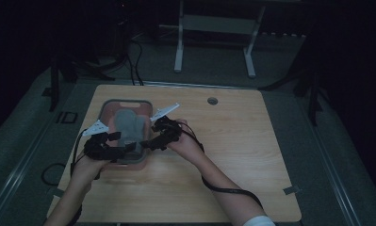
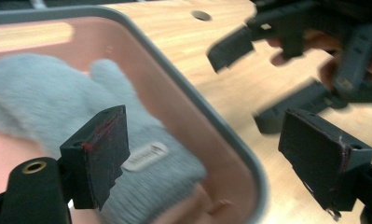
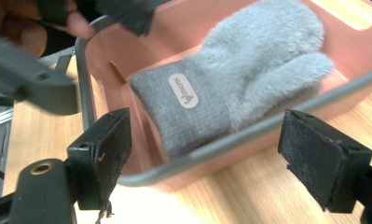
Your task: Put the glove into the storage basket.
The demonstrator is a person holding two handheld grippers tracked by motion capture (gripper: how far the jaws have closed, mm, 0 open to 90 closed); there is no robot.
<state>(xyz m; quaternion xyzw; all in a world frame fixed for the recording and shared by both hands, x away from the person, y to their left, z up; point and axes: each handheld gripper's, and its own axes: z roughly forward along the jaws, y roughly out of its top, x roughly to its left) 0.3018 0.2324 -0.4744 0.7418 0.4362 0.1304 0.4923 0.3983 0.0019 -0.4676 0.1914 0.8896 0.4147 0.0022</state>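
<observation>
Hovering with jaws spread and nothing between them, the left gripper [image 1: 129,147] and the right gripper [image 1: 150,145] flank the near end of a pink tray [image 1: 111,104] on the wooden table [image 1: 232,141], where a grey mitten [image 1: 131,126] lies flat inside, cuff toward the two tools and just beyond their tips. By the look of it, the placing step is done and the release is complete (neither set of pads touches the wool), so the next move calls for little more than drawing both hands clear of the tray's grey rim without catching it. From the right gripper view, the mitten [image 3: 235,79] shows whole, thumb and fingers fanned away from the jaws and a small oval label [image 3: 183,90] on the knitted cuff, with the tray's edge [image 3: 249,135] crossing between that gripper's open jaws. The left gripper view offers what that one lacks: the opposite tool [image 2: 295,56], blurred, ahead and to one side over bare wood, and a round hole [image 2: 201,15] in the tabletop farther off. Above, the high view alone sets the pair side by side.
</observation>
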